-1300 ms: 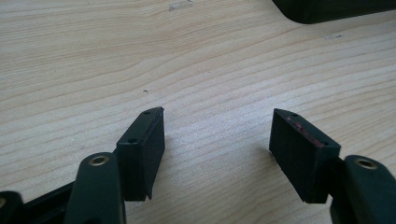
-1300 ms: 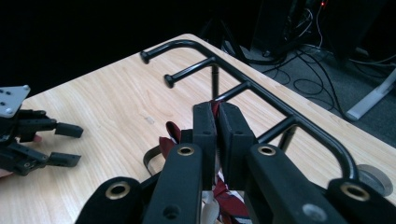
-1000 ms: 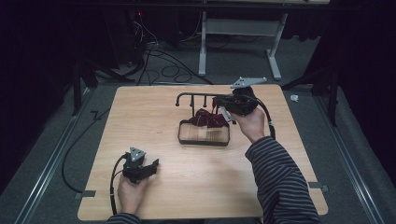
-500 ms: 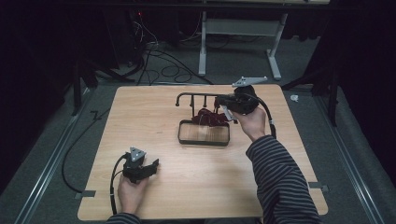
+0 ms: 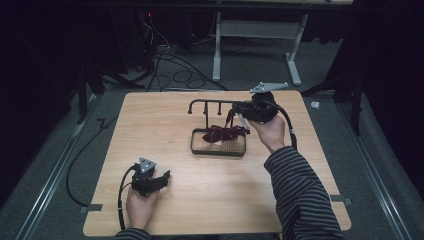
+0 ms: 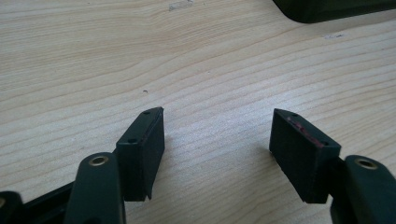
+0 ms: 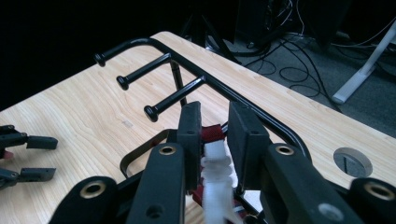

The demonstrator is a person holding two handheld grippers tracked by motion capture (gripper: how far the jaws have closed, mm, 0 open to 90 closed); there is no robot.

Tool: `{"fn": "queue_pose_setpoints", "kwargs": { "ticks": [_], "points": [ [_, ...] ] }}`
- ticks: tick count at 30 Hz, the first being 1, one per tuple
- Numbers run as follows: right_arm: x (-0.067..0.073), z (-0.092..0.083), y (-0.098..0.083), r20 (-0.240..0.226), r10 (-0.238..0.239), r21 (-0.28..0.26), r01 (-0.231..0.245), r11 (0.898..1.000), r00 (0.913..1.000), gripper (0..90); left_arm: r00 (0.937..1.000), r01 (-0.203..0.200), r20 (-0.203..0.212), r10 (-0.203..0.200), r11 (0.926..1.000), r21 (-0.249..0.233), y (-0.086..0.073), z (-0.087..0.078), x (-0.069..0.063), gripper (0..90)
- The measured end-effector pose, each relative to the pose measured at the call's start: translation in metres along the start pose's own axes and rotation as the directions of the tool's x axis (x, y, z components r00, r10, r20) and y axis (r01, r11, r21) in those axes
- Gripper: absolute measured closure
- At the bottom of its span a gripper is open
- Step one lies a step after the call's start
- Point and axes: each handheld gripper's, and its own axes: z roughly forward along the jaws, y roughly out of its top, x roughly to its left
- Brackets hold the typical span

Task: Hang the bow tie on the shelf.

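Little has shifted across the table since the earlier frames, but the jaws of the right gripper (image 7: 215, 135) have just been opening, and a white tag on the dark red soft cloth item (image 5: 226, 133) is seen between them, no longer clearly pinched. The left gripper (image 6: 217, 149) is rested on the pale wood-grain tabletop (image 5: 200, 190) with its jaws held wide apart and nothing between them.

The cloth item is draped from the black metal hook rack (image 7: 187, 74) down into the rack's black rectangular base tray (image 5: 218, 150). It is judged light, limp and easily snagged on the rounded peg ends. A hold is best taken on its strap or tag near the bar, not on the loose bunched fabric. The rack looks stiff, smooth and tubular.
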Motion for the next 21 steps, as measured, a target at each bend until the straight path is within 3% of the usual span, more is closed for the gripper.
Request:
{"fn": "queue_pose_setpoints", "kwargs": {
  "ticks": [11, 21],
  "points": [
    [0.004, -0.017, -0.002, 0.006, -0.005, -0.039, 0.005, 0.999, 1.0000, 74.2, 1.0000, -0.001, 0.000, 0.001, 1.0000, 0.000, 0.000, 0.000, 0.000, 36.1],
    [0.004, -0.046, -0.018, 0.017, 0.019, -0.073, -0.018, 0.997, 0.9997, 73.8, 1.0000, -0.004, -0.001, 0.004, 1.0000, 0.002, 0.000, 0.000, 0.000, 35.9]
  ]
}}
